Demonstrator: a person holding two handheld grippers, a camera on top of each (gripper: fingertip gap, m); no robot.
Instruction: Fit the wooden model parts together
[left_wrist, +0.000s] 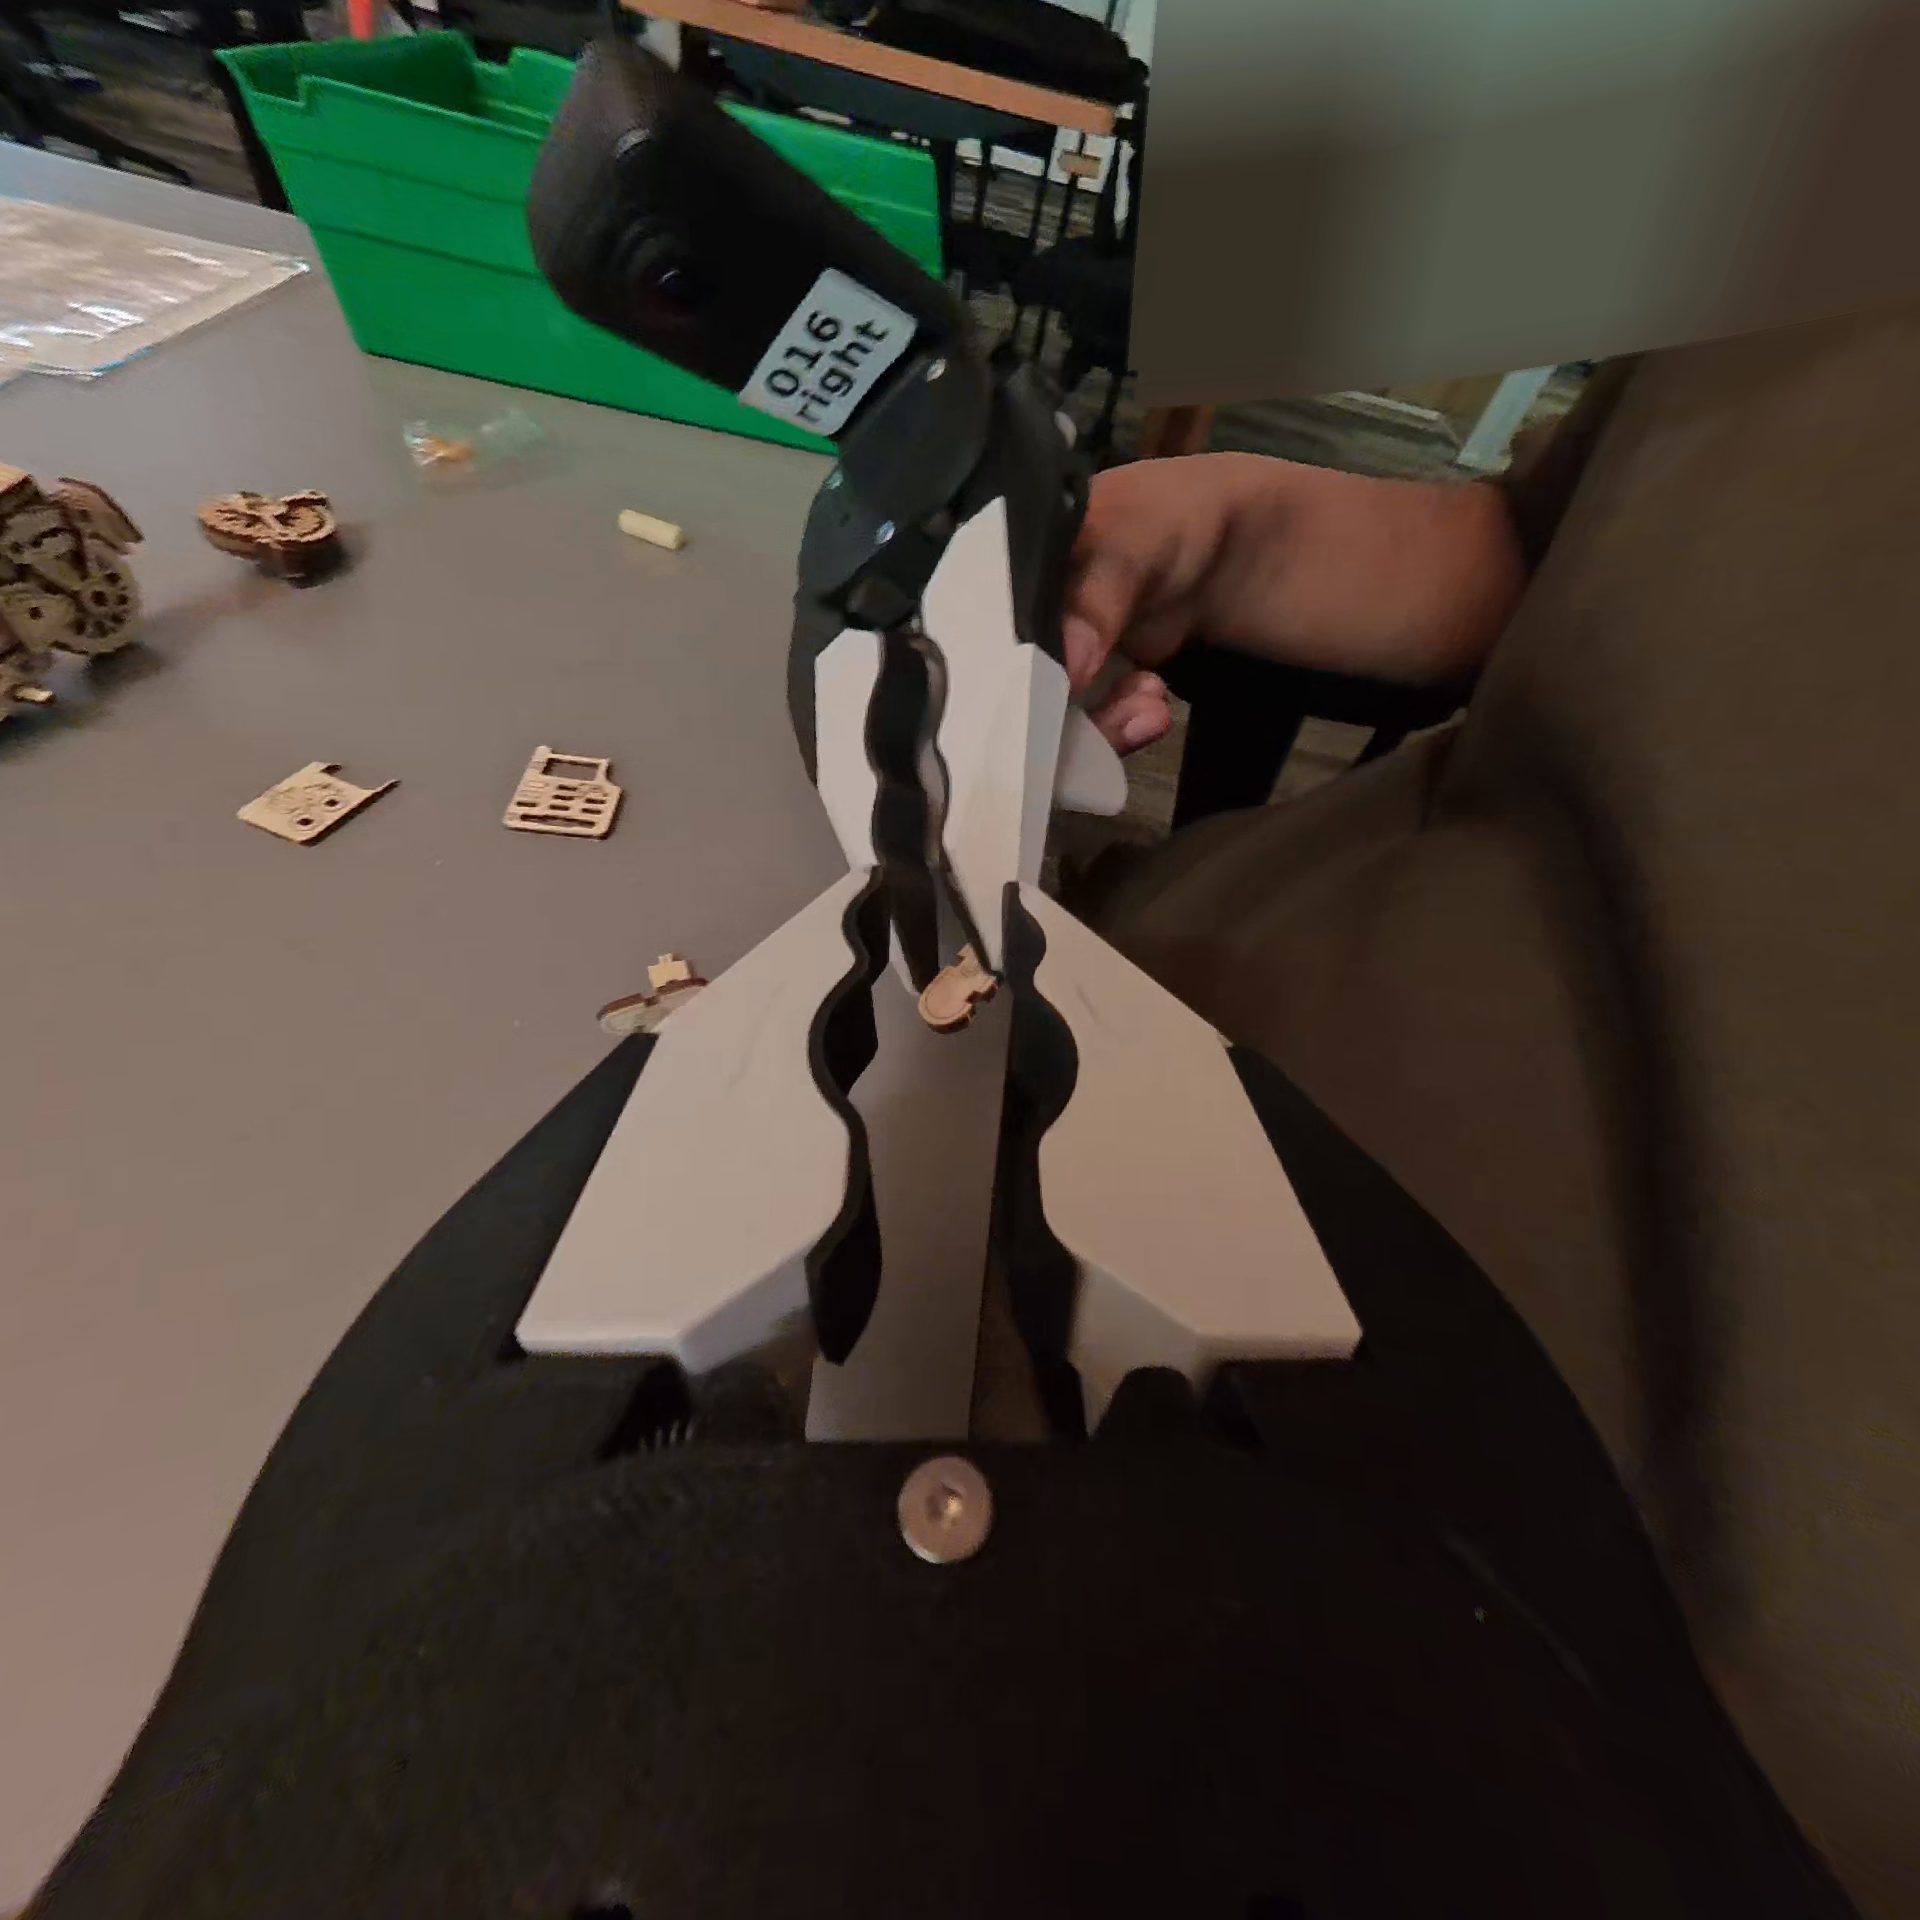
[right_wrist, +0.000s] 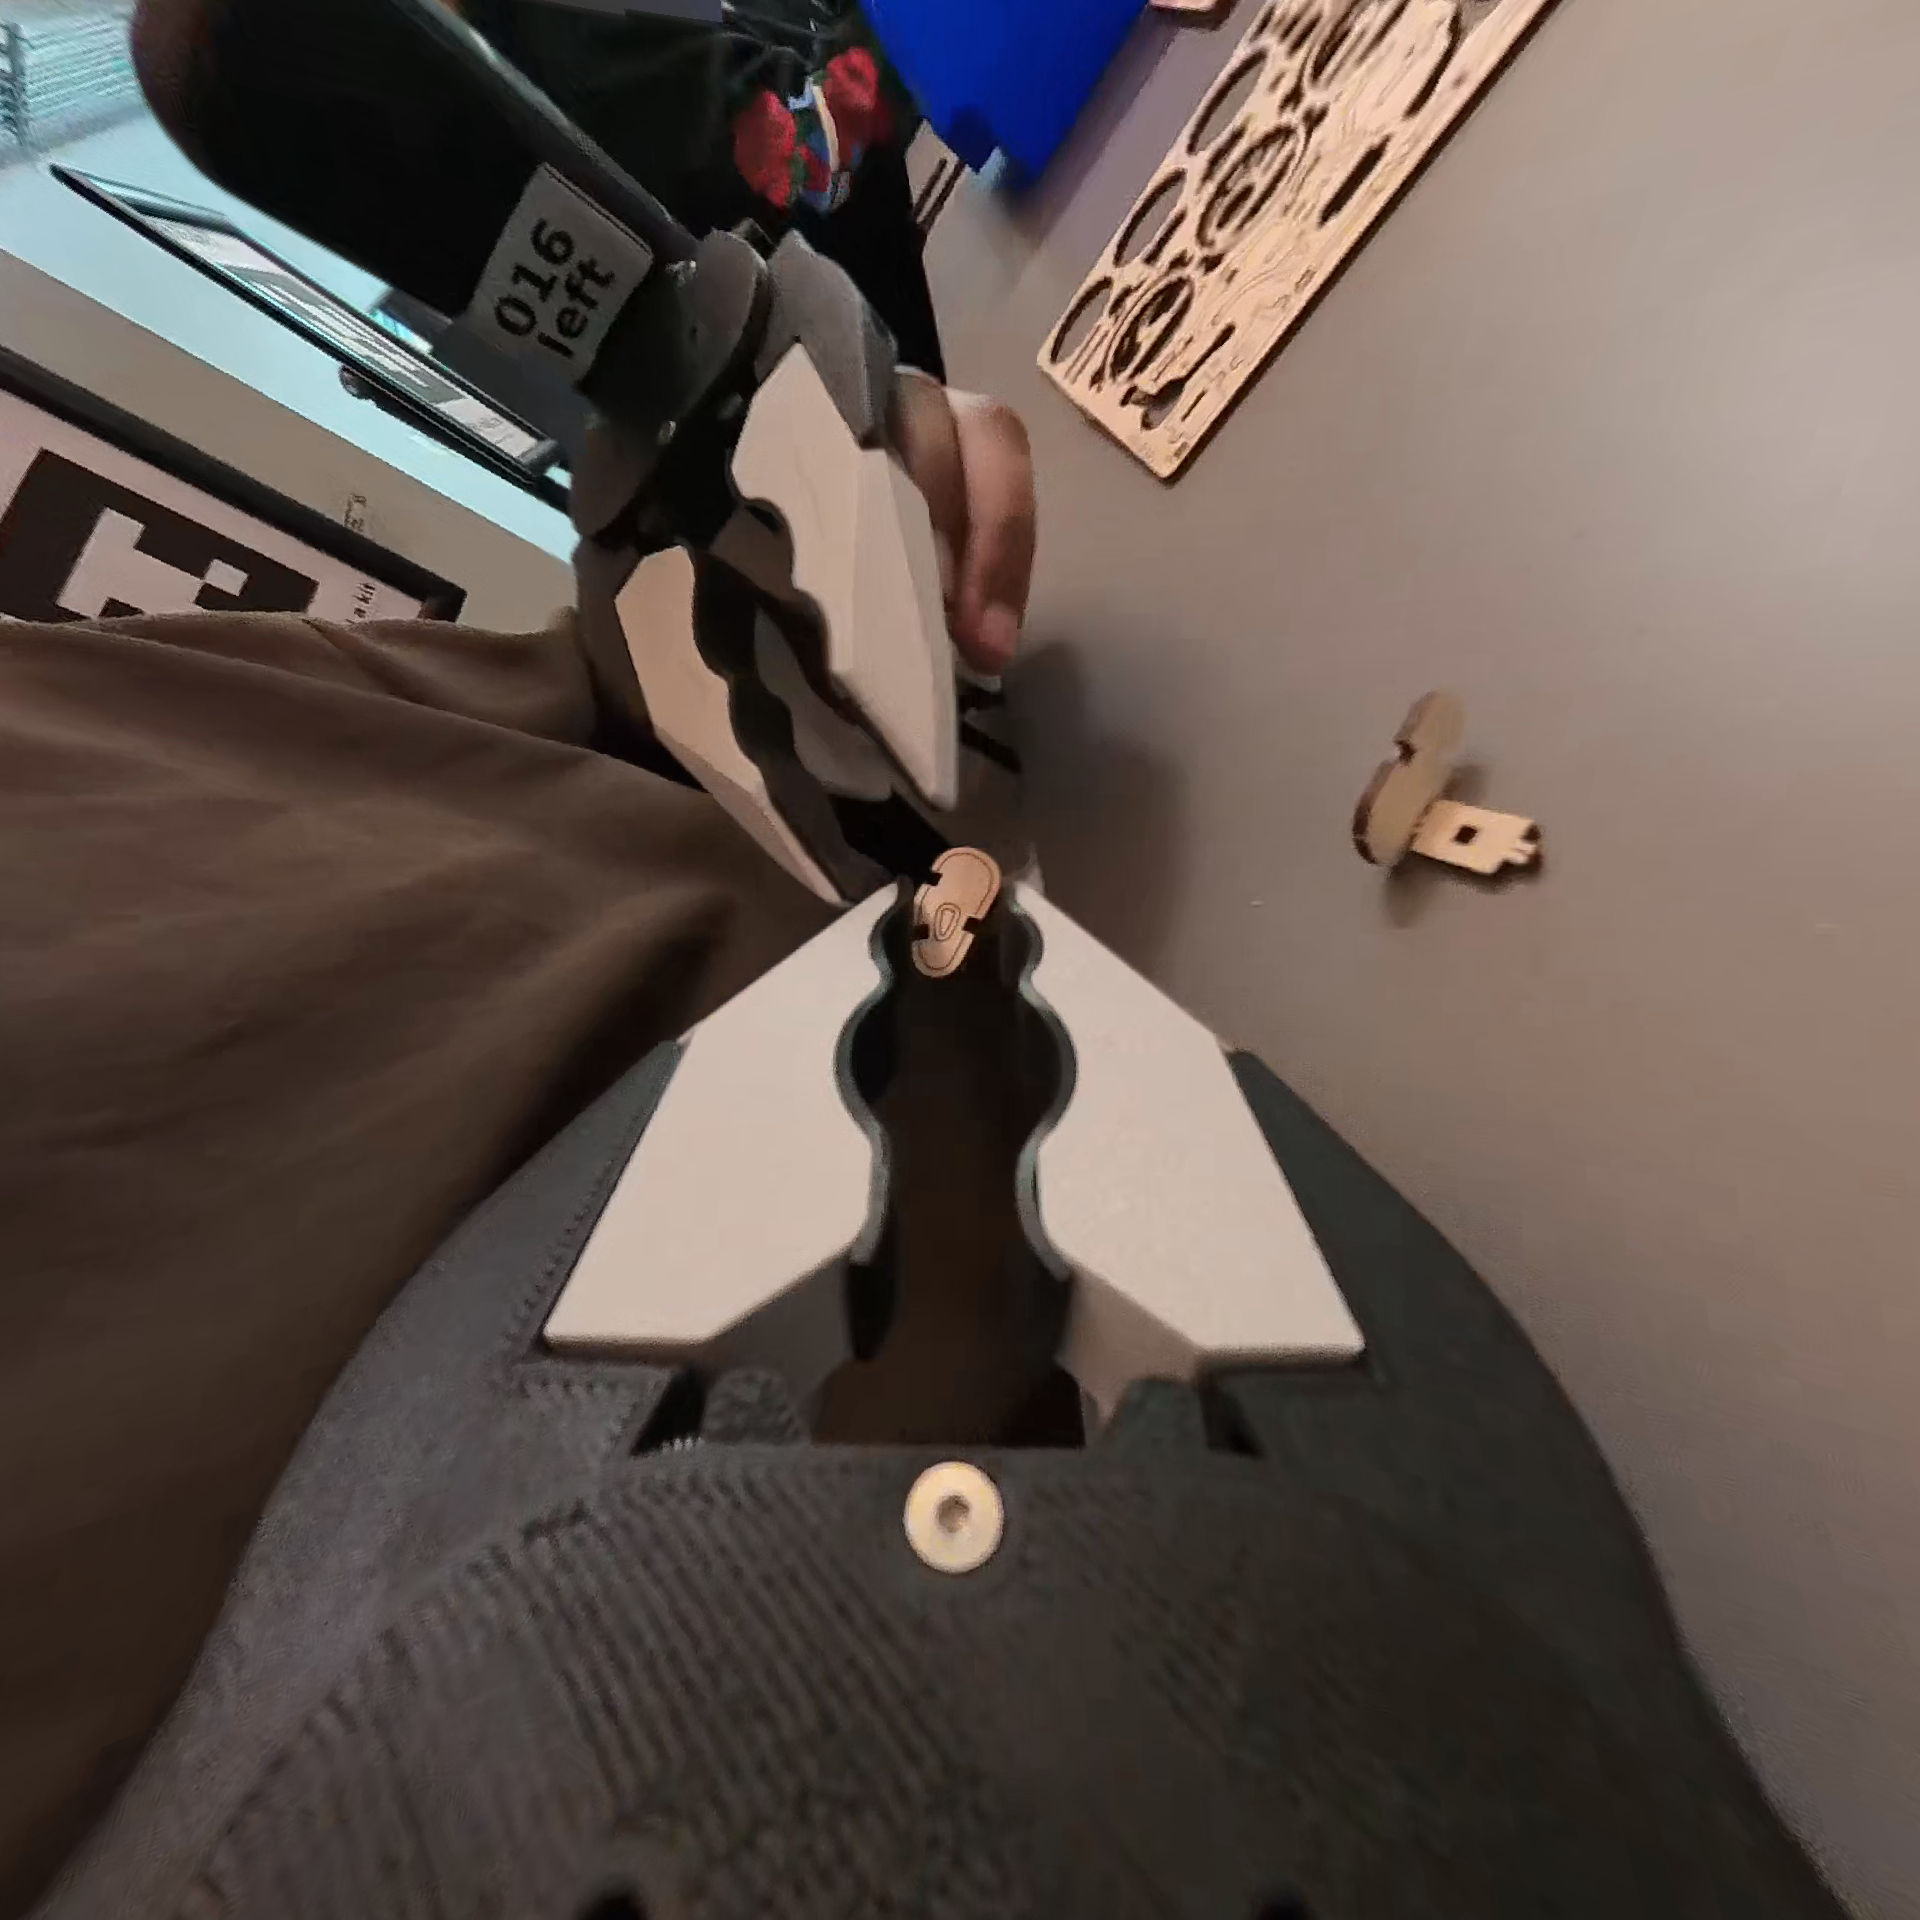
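A small tan wooden piece (right_wrist: 951, 914) sits between the tips of my right gripper (right_wrist: 958, 894), which is shut on its edges. In the left wrist view the right gripper (left_wrist: 940, 971) comes down from above with the piece (left_wrist: 956, 997) at its tips. My left gripper (left_wrist: 943, 891) is open, its jaws standing on either side of the right gripper's tips and the piece. It also shows in the right wrist view (right_wrist: 896, 847), coming in from the upper left. Both are held over the grey table's edge, close to a person's brown clothing.
On the grey table (left_wrist: 312, 1039) lie a partly built wooden model (left_wrist: 62, 582), a smaller wooden assembly (left_wrist: 270, 530), two flat cut parts (left_wrist: 312, 805) (left_wrist: 561, 795) and a keyed part (right_wrist: 1434, 800). A punched wooden sheet (right_wrist: 1278, 208) and a green bin (left_wrist: 468, 260) stand farther back. My two grippers' fingertips are within a few centimetres of each other.
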